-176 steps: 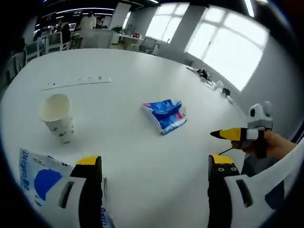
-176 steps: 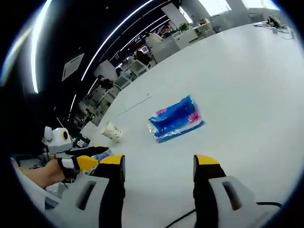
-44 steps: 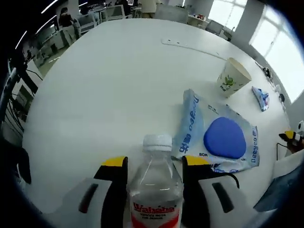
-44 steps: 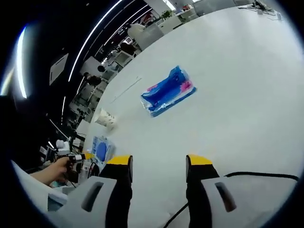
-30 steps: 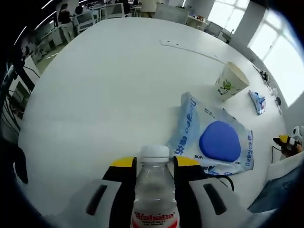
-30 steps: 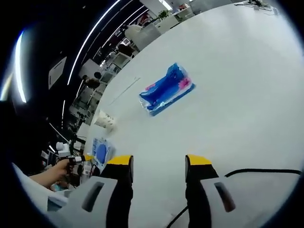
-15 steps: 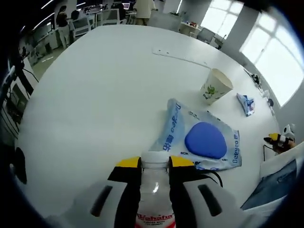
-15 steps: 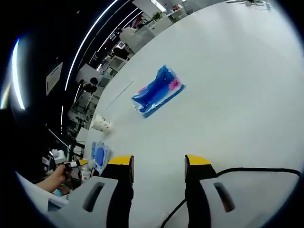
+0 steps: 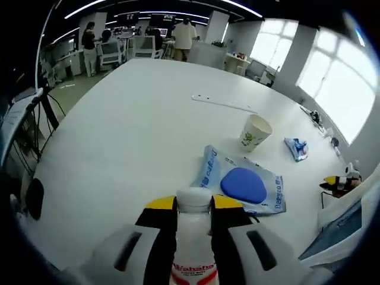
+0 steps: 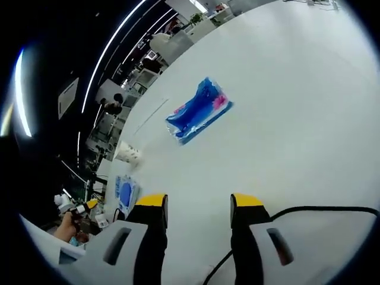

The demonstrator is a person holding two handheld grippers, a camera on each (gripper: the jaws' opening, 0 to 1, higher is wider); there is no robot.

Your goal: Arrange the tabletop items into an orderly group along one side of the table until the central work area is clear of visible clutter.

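Note:
My left gripper [image 9: 193,205] is shut on a clear water bottle [image 9: 193,237] with a white cap and a red label, held up above the white table [image 9: 130,124]. Beyond it lie a pale wipes pack with a blue lid [image 9: 243,184], a paper cup [image 9: 253,132] and a small blue tissue pack [image 9: 296,147]. In the right gripper view my right gripper [image 10: 195,203] stands open over bare table, with the blue tissue pack [image 10: 198,110] ahead. The paper cup [image 10: 129,153] and the wipes pack [image 10: 125,192] lie far to the left, near the other gripper [image 10: 77,208] in a hand.
A long white power strip [image 9: 224,103] lies at the table's far side. A black cable [image 10: 279,215] runs by my right gripper. The right gripper [image 9: 339,180] shows at the table's right edge. Chairs, desks and people stand beyond the far end.
My left gripper has shut on the water bottle and raised it, and that view now looks from higher up. The right gripper has barely moved.

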